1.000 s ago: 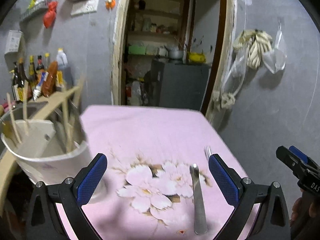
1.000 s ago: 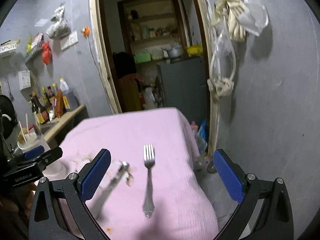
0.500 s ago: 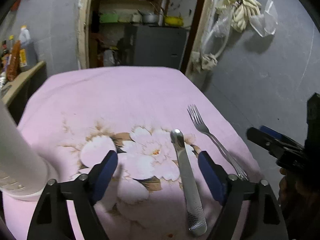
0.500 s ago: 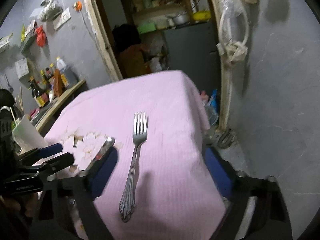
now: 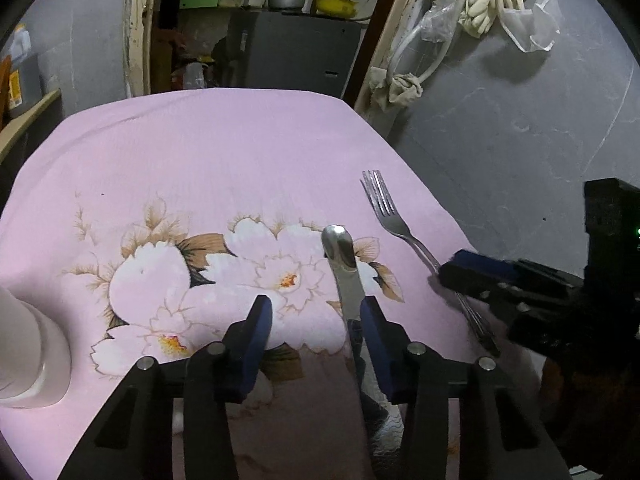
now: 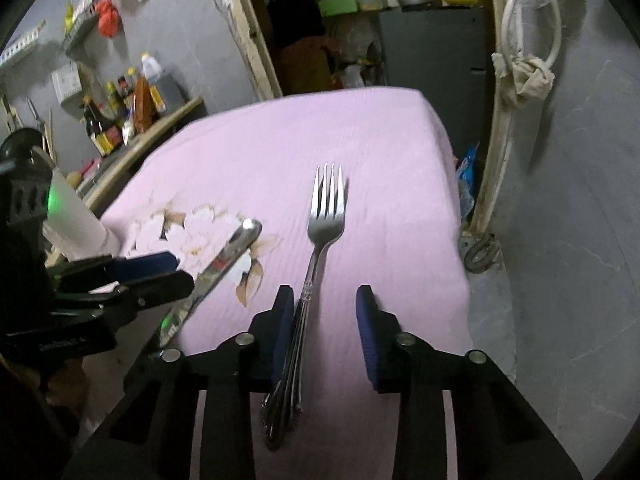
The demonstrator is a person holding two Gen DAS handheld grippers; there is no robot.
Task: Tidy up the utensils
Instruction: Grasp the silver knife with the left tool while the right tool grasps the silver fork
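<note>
A steel knife (image 5: 345,272) lies on the pink flowered cloth (image 5: 208,152). My left gripper (image 5: 316,320) is low over the cloth, jaws partly open, with the knife's handle between the pads, against the right pad (image 5: 374,332). A steel fork (image 6: 324,232) lies to the right of the knife (image 6: 224,260). My right gripper (image 6: 325,320) is partly open around the fork's handle, which rests against the left pad (image 6: 282,320). The fork (image 5: 390,216) and the right gripper (image 5: 480,272) show in the left wrist view too.
A white utensil cup (image 5: 28,352) stands at the cloth's left edge; it also shows in the right wrist view (image 6: 76,220). A shelf with bottles (image 6: 120,112) runs along the left wall. The table's right edge drops to a grey floor (image 6: 560,280).
Both grippers have come down and forward to the cloth and narrowed their jaws. The left one now straddles the knife handle, the right one the fork handle.
</note>
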